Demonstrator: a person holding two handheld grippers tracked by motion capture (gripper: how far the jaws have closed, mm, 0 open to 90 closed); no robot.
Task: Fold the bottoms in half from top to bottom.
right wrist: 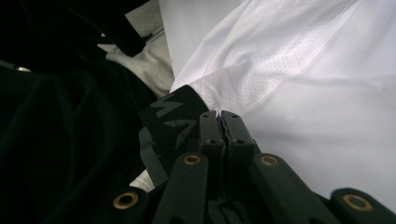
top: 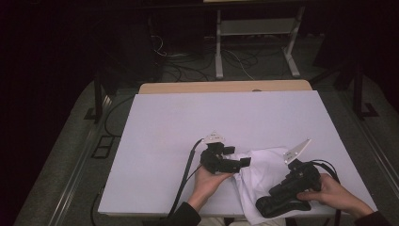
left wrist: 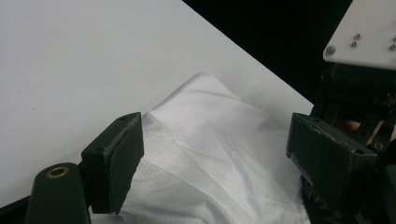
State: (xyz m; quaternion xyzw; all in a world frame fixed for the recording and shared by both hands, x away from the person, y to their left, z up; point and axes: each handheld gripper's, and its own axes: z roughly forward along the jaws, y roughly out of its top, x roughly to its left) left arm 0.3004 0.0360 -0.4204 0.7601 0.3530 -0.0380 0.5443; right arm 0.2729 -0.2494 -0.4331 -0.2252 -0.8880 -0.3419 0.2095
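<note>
Crumpled white mesh-fabric garment (top: 261, 176) lies unfolded, between spread fingers (left wrist: 114, 163) of the left gripper (top: 234, 157). Right gripper (right wrist: 220, 122) fingers are pressed together, seemingly pinching its black waistband (right wrist: 170, 116). Folding looks barely started.

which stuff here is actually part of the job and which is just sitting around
In the job:
- white garment with a black patterned band, lying at the near right of the table
- right gripper, jaws shut at the band
- left gripper, jaws open over the garment

Just lying about:
- white metal stand behind the table
- cables on the floor
</note>
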